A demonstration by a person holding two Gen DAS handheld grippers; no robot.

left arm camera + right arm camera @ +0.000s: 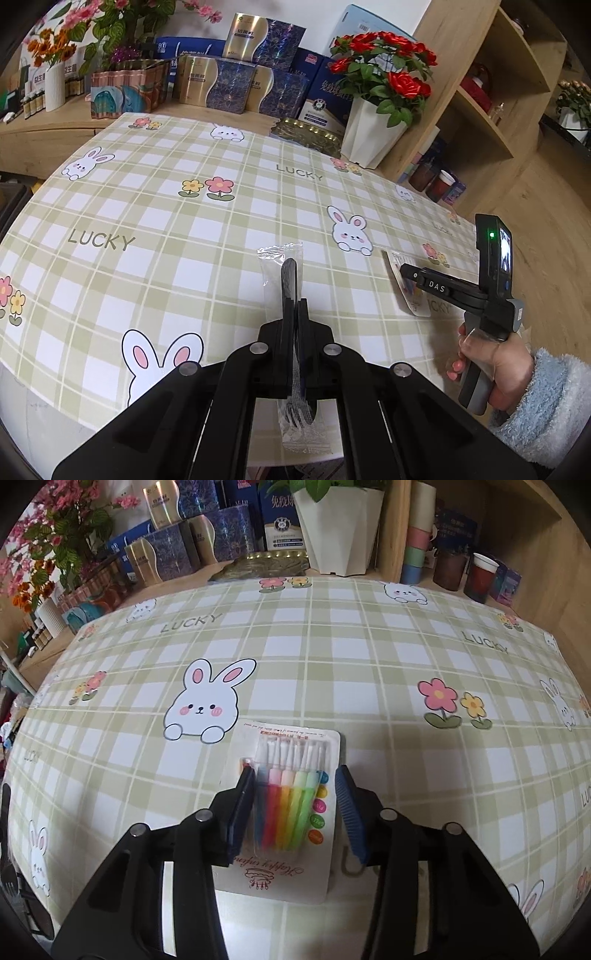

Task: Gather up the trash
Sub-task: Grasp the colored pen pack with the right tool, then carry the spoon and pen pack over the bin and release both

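Observation:
My left gripper (294,306) is shut on a clear plastic packet holding a black fork (284,269), held over the checked tablecloth (166,229). The packet's fork end hangs below the fingers near the table's front edge. My right gripper (295,786) is open, its fingers on either side of a card pack of coloured candles (291,812) that lies flat on the cloth. In the left wrist view the right gripper (406,271) reaches over the same pack (397,264) at the right.
Gift boxes (218,85), flower vases and a white pot of red roses (373,129) stand along the back. A wooden shelf (491,92) with jars and cups is at the right. A gold-edged tray (306,134) sits at the cloth's far edge.

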